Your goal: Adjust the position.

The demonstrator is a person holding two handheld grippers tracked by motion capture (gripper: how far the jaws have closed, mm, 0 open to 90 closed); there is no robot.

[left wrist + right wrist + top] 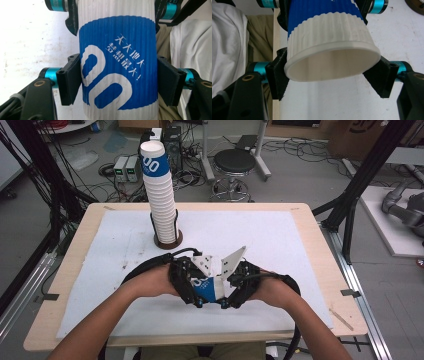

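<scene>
Both grippers are closed on one ribbed paper cup (206, 287), which is held lying on its side just above the near middle of the table (70, 285). Left gripper (119, 80): its black pads (70, 79) are pressed against opposite sides of the cup's blue printed band, so that the ribbed wall is clamped across its width. Right gripper (332, 76): its jaws are set on the flared white part just behind the rolled rim (332, 63), with the open mouth turned toward that gripper's camera.

The cup is held at two stations along its length, presumably so that one end can be steadied while the other is pulled or twisted; whether a second cup is nested inside cannot be told, since the interior appears bare. In the high view the two hands (150, 282) are seen brought close together over the white mat (280, 245), with the grey three-cornered plates raised above the cup.

Farther out, a tall stack of like cups (160, 195) stands mouth-down in a round wire holder (168, 240) at the mat's far side, well apart from the held cup. Its position suggests that it serves as the source or the destination of single cups. Beyond the table, a stool (234, 165) and cabling lie on the floor.
</scene>
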